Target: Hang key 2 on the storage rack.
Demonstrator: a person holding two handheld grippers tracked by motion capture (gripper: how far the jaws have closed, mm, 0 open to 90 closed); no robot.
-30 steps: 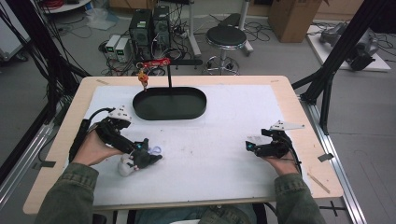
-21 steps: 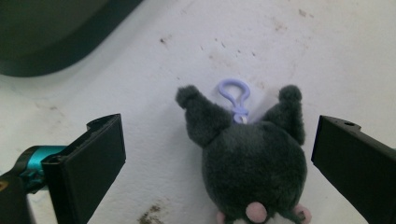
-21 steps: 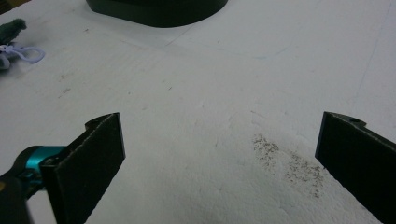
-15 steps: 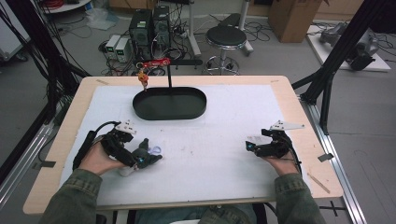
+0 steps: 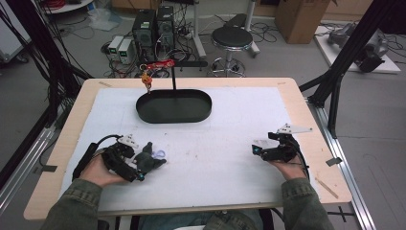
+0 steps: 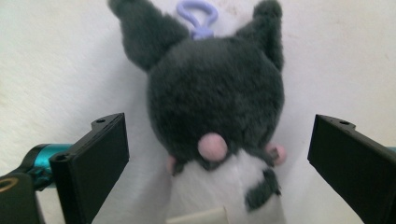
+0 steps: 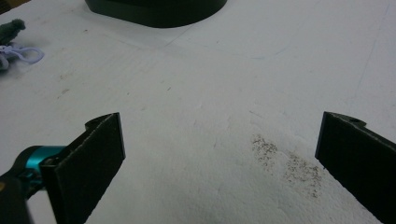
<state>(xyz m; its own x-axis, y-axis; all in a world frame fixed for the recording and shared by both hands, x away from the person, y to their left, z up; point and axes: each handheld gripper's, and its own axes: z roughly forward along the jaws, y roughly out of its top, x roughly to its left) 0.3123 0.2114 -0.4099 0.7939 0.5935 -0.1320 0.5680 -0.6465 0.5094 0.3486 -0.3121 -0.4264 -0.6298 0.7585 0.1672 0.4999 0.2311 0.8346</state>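
Left gripper [image 5: 143,165] low in the lower left of the high view, jaws spread wide on either side of a plush toy [image 6: 217,93], not touching it. In the left gripper view, toy lying in the middle of the frame between the two black jaws: dark grey furry head with two ears pointing up, pink spots below, white body toward the bottom edge, lilac clip [image 6: 198,16] at the top. Same toy [image 5: 149,155] seen in the high view on the white sheet of the tabletop [image 5: 230,182], clip just to its upper right. Right gripper [image 5: 258,149] in the lower right of the high view, resting near the sheet, jaws wide apart and holding nothing; bare white surface between them in the right gripper view. Black oval tray [image 5: 158,115] in the upper middle, well apart from both grippers, with a thin upright post and a red hanger [image 5: 158,63] above it.
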